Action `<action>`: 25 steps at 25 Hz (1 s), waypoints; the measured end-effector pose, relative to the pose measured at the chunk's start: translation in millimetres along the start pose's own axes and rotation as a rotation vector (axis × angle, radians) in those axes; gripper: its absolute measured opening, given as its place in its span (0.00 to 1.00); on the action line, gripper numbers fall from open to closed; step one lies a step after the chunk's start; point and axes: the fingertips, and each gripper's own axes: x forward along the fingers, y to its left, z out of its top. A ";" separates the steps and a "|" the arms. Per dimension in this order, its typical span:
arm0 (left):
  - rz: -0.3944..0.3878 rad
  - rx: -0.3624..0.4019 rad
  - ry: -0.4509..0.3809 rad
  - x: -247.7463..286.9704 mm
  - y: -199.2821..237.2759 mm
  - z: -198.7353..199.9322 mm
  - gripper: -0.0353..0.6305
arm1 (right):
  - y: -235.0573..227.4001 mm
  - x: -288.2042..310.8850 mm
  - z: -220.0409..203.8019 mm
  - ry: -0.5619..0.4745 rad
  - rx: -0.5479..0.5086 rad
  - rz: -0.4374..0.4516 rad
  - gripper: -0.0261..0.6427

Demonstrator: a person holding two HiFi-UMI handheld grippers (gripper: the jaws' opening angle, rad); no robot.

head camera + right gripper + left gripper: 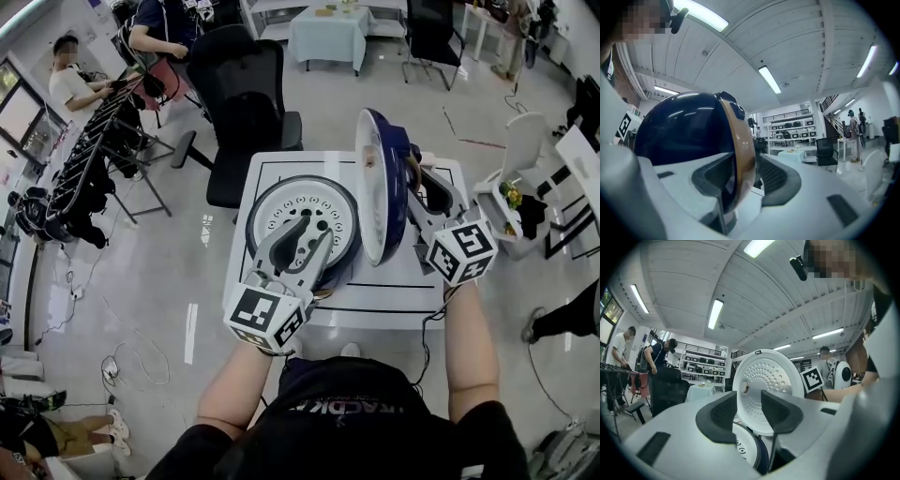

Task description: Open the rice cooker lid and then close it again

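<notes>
The rice cooker (281, 208) stands on a white table (394, 300), its dark blue lid (380, 183) swung up on edge at the right. My left gripper (305, 232) lies over the cooker's open top, jaws apart with nothing between them. In the left gripper view the left gripper (749, 401) frames the lid's white perforated inner plate (768, 376) beyond its tips, with the cooker's body (747, 448) below. My right gripper (415, 178) straddles the lid's rim. In the right gripper view the lid (684, 126) passes between the right gripper's (743, 173) pads, and a narrow gap shows at the right pad.
A black office chair (239, 94) stands just behind the table. A white chair (525, 150) is at the right. Two people work by a rack (84, 169) at the back left, and a covered table (328, 33) stands far back.
</notes>
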 end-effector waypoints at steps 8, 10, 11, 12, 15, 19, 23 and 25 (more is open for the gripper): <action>0.007 0.012 0.010 0.5 -18.0 -1.2 0.30 | 5.0 -15.9 1.6 -0.005 0.006 0.024 0.29; 0.008 0.016 0.011 -0.9 -21.3 -1.0 0.30 | 5.4 -19.6 3.7 -0.012 0.009 0.023 0.29; 0.010 0.017 0.011 -1.9 -22.5 -0.8 0.30 | 5.8 -21.0 4.5 -0.015 0.009 0.023 0.29; 0.011 0.018 0.011 -2.8 -23.4 -0.7 0.30 | 6.2 -22.3 5.2 -0.017 0.010 0.024 0.29; 0.013 0.019 0.010 -4.4 -26.2 -0.6 0.30 | 6.6 -24.5 5.9 -0.020 0.009 0.024 0.29; 0.017 0.022 0.009 -8.2 -27.7 -0.7 0.30 | 6.6 -24.3 3.7 -0.015 0.010 0.023 0.29; 0.026 0.025 0.002 -12.2 -26.1 2.4 0.30 | 4.7 -22.8 2.3 -0.009 0.010 0.018 0.29; 0.029 0.026 0.000 -12.6 -24.9 2.8 0.30 | 3.1 -21.4 1.8 -0.009 0.012 0.017 0.29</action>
